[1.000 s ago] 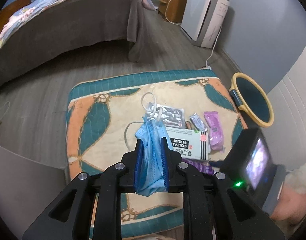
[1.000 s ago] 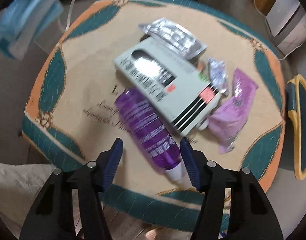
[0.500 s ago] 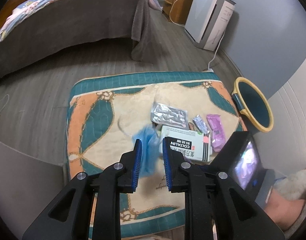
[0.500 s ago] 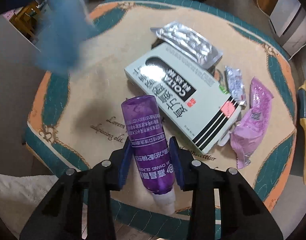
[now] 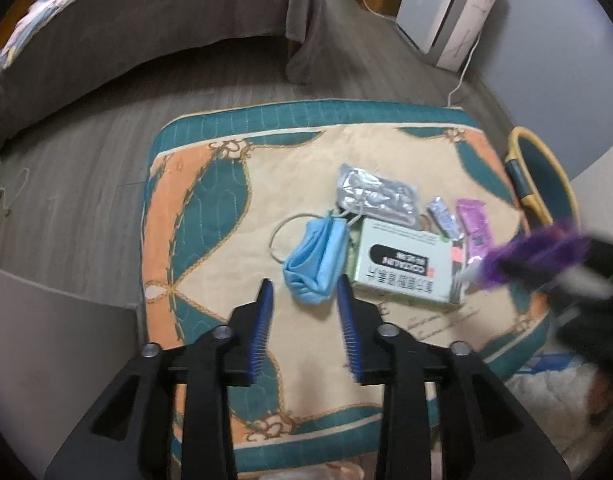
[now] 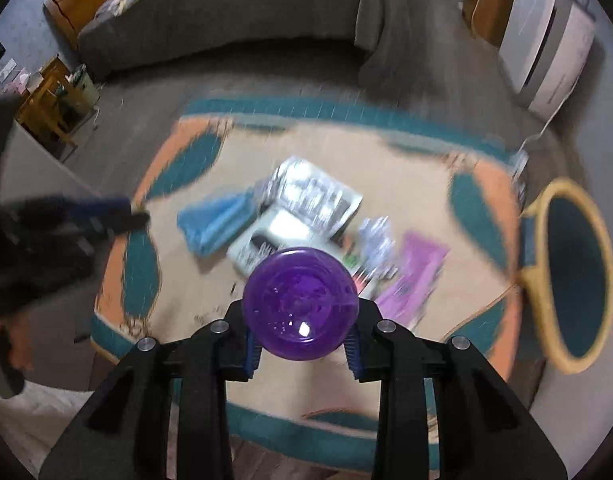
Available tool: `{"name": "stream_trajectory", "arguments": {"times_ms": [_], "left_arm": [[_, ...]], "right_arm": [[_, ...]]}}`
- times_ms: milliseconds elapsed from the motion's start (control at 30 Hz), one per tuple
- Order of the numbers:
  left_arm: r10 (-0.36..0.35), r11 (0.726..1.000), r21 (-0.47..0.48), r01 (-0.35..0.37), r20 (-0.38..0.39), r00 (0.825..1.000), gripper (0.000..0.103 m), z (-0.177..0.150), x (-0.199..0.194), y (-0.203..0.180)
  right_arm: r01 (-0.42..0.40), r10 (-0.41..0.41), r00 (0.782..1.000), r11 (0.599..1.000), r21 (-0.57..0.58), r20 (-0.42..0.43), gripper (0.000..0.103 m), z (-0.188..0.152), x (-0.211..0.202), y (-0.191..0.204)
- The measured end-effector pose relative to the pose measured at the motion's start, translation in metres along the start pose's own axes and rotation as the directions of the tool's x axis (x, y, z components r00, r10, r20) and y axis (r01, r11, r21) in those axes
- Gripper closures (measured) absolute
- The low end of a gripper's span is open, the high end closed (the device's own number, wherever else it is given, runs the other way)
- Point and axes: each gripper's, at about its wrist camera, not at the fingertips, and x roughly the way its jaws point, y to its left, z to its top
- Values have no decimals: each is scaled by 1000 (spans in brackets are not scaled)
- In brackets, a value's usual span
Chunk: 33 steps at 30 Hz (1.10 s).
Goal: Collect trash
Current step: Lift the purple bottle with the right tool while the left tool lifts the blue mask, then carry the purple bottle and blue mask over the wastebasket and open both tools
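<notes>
Trash lies in a cluster on the patterned mat: in the left wrist view the blue mask rests just ahead of the left gripper, long axis pointing away, beside the white box; these fingers have just been opening and stand released with nothing between them, where a second ago they pinched the mask in the air. In the right wrist view the right gripper, having just closed, grasps the purple bottle, base toward the camera, now lifted off the mat, with the yellow-rimmed bin off to its right, nearer this hand.
</notes>
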Motion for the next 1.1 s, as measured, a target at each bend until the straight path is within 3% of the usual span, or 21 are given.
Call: {"name": "stream_trajectory", "arguments": {"times_ms": [133,233,500,600,733,833,967,1033,1100], "left_arm": [[-21,999,-31,21,-7,1000,58,5,15,3],[-18,999,-31,17,-36,999,57,9,33,1],[21,1000,7,-20,-120,993,57,14,80,-6],[4,999,35,1,-154,988,92,16,89,-10],[16,997,76,-11,-65,998,93,29,67,-22],[-20,997,80,17,37,999,93,44,36,-34],[-67,993,110,49,163,984,93,57,-4,-60],[-115,989,112,95,189,975,93,63,-15,-72],[-111,985,153,78,218,970,93,65,-25,-89]], "right_arm": [[22,-21,997,1000,-14,74,71,26,-22,-14],[-10,7,995,999,33,99,71,32,-23,-27],[-16,13,998,998,53,59,71,36,-8,-45],[-6,4,999,999,54,45,71,37,-3,-53],[-10,6,999,996,87,46,71,39,-7,-68],[-24,16,997,994,111,70,71,41,-19,-77],[-23,7,992,991,128,124,71,42,-41,-90],[-16,-3,990,991,135,143,71,42,-49,-99],[8,-31,986,990,138,163,71,41,-59,-110]]}}
